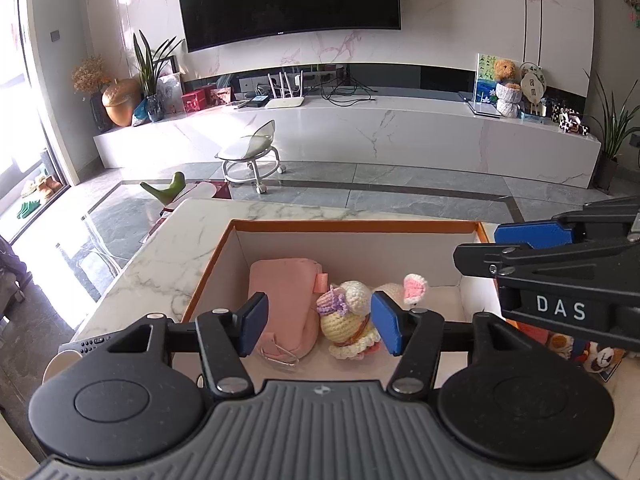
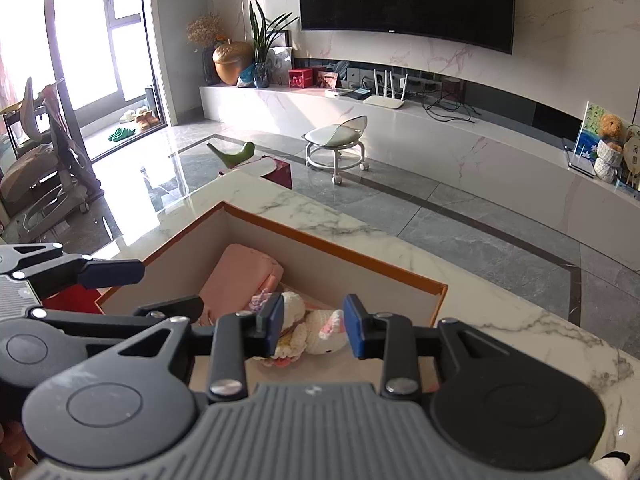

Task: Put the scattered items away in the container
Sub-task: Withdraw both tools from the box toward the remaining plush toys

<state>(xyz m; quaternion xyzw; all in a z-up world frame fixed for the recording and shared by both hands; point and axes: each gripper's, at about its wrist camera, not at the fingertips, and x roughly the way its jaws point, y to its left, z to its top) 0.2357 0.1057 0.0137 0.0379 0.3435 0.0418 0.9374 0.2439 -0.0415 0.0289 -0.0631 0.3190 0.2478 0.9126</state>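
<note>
An open cardboard box with an orange rim [image 1: 352, 224] [image 2: 340, 248] stands on the marble table. Inside lie a pink pouch [image 1: 280, 304] [image 2: 236, 276], a cream and yellow crochet doll with a purple flower [image 1: 348, 316] and a white crochet toy with a pink ear [image 1: 412, 288] [image 2: 320, 334]. My left gripper [image 1: 320, 324] hangs open above the box, its pads on either side of the doll without touching it. From the right side, my right gripper [image 2: 315, 326] also hovers open over the crochet toys, holding nothing. Each gripper shows at the edge of the other's view.
The marble table [image 1: 168, 264] carries a dark remote [image 1: 92, 344] left of the box and a colourful cartoon-print item [image 1: 592, 356] to its right. A red object [image 2: 72, 298] lies by the box's left wall. A black-and-white plush [image 2: 612, 466] sits at the near right edge.
</note>
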